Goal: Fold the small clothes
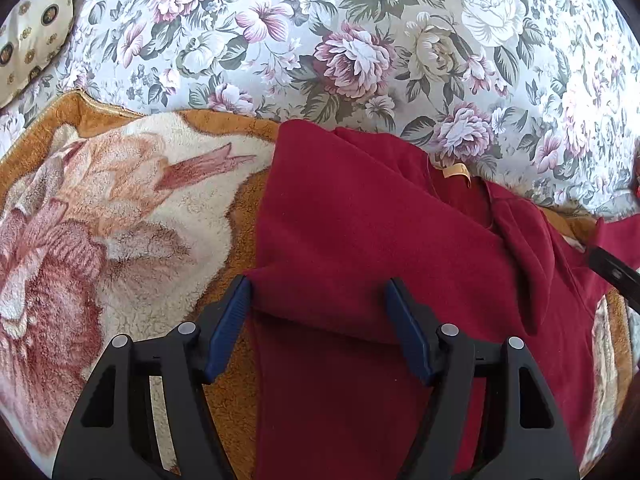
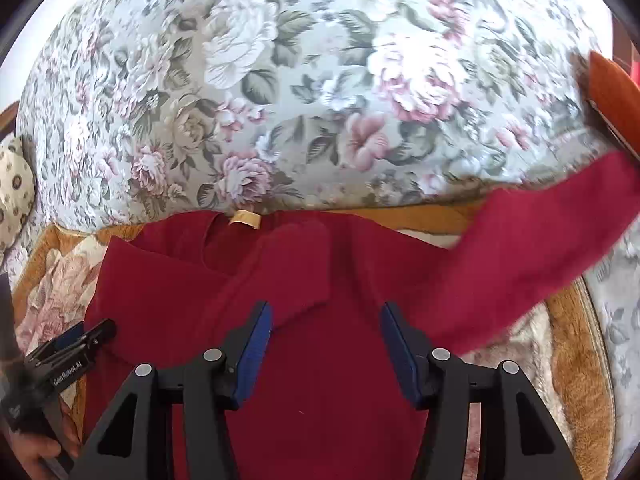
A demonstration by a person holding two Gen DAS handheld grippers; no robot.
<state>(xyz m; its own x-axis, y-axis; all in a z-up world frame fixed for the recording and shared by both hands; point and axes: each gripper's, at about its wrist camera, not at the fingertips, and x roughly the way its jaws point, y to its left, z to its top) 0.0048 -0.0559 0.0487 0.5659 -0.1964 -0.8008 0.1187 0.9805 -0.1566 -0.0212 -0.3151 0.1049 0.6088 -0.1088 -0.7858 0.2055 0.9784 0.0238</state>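
Note:
A dark red long-sleeved top (image 1: 360, 216) lies flat on a fleece blanket, neck label (image 1: 456, 170) toward the floral sofa back. Its left side is folded inward over the body. My left gripper (image 1: 318, 292) is open, its blue pads either side of the folded edge, not holding it. In the right wrist view the top (image 2: 320, 380) fills the middle, with one sleeve folded across the chest and the other sleeve (image 2: 540, 248) stretched out to the right. My right gripper (image 2: 326, 316) is open above the top's body. The left gripper (image 2: 76, 340) shows at that view's left edge.
The brown and cream flower-patterned fleece blanket (image 1: 120, 220) covers the seat. A grey floral sofa back (image 1: 320, 40) rises behind. A patterned cushion (image 1: 32, 28) sits far left. An orange object (image 2: 612, 96) lies at the right on the sofa.

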